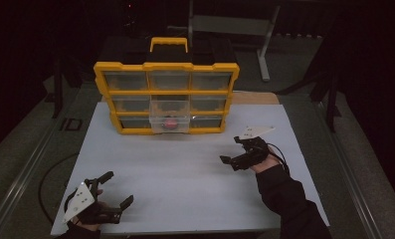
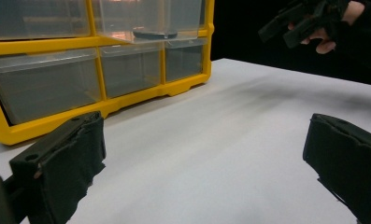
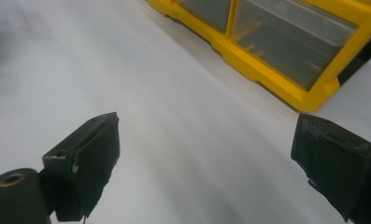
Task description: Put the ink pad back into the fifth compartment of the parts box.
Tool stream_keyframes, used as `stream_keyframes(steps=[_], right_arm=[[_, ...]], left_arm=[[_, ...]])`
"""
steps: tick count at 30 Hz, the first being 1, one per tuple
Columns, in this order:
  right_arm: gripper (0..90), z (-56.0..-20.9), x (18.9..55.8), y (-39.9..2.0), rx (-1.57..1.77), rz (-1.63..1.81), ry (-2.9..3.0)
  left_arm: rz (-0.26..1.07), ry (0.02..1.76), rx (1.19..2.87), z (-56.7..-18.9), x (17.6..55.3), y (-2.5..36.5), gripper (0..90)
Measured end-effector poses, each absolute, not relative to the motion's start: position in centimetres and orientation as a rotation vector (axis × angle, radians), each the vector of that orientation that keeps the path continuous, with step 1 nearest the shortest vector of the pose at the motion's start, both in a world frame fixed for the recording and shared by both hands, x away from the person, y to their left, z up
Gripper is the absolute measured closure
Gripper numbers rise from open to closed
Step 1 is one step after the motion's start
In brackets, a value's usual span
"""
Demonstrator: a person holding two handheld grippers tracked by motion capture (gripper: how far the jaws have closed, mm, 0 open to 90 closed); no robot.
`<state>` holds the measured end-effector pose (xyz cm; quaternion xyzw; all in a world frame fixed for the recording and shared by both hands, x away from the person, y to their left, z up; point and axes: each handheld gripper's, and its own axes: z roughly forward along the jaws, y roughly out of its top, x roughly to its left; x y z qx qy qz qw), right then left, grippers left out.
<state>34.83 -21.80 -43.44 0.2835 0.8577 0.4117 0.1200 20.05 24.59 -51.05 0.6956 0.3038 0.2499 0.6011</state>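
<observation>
Yellow organizer (image 1: 166, 94); clear drawers, mid one (image 1: 170, 115) out w/ red item

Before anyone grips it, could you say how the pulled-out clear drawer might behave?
The clear drawer looks like thin plastic, so probably light and somewhat slick. Only a small red item lies inside, adding little weight. Pulled out of the yellow organizer, it may tip or slide free.

Table centre: bare white table (image 1: 185, 174), wide passage between left gripper (image 1: 116, 188) and right gripper (image 1: 231, 149).
Far edge: yellow drawer cabinet (image 1: 166, 97) blocks it.
Protrusion: middle drawer (image 1: 170, 115) pulled out toward the open area.
</observation>
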Motion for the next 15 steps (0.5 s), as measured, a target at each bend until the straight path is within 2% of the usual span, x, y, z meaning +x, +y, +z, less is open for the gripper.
stream_keyframes(steps=[15], right_arm=[[8.2,-46.9,30.9,-23.8,0.832,1.325,2.479]], left_arm=[[0.58,0.703,1.616,-51.1,20.1,24.5,0.2]])
